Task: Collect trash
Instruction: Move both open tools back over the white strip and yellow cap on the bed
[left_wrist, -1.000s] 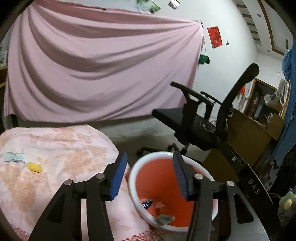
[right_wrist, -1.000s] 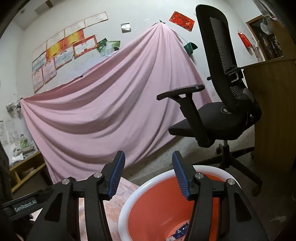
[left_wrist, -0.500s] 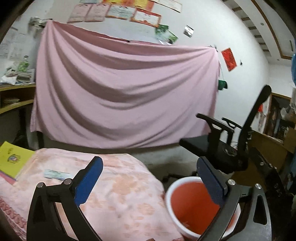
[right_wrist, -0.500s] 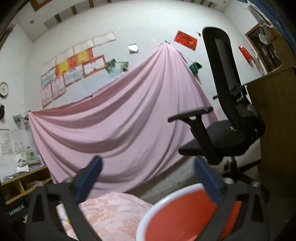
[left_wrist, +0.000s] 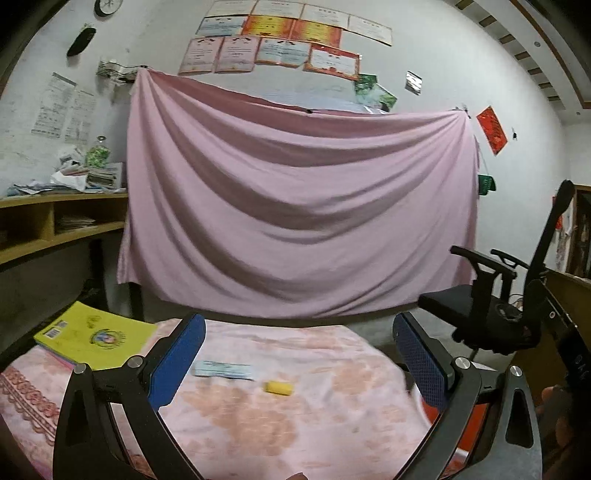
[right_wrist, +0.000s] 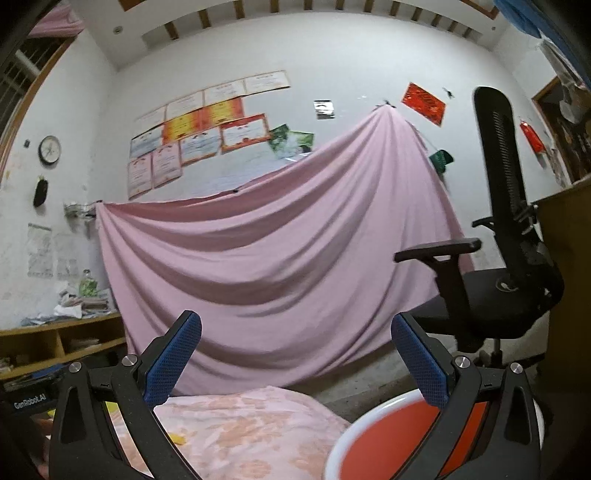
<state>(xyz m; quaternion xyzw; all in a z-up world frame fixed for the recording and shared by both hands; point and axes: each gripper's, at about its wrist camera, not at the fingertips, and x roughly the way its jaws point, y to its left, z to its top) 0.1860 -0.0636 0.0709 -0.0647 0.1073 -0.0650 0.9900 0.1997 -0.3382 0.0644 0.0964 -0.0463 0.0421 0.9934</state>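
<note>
Left gripper (left_wrist: 297, 360): jaws wide apart, empty, facing the bed (left_wrist: 332, 417).
Right gripper (right_wrist: 295, 360): spread wide, empty, above the basin (right_wrist: 354, 435).
Trash: yellow scrap (left_wrist: 277, 387) beside a paper slip (left_wrist: 224, 369) on the bed.
Your move: lower your left jaws squarely around one piece, avoiding the blanket.

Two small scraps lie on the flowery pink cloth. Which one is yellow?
The small yellow block-shaped scrap, to the right of the flat pale printed paper slip, which is whitish and longer.
</note>
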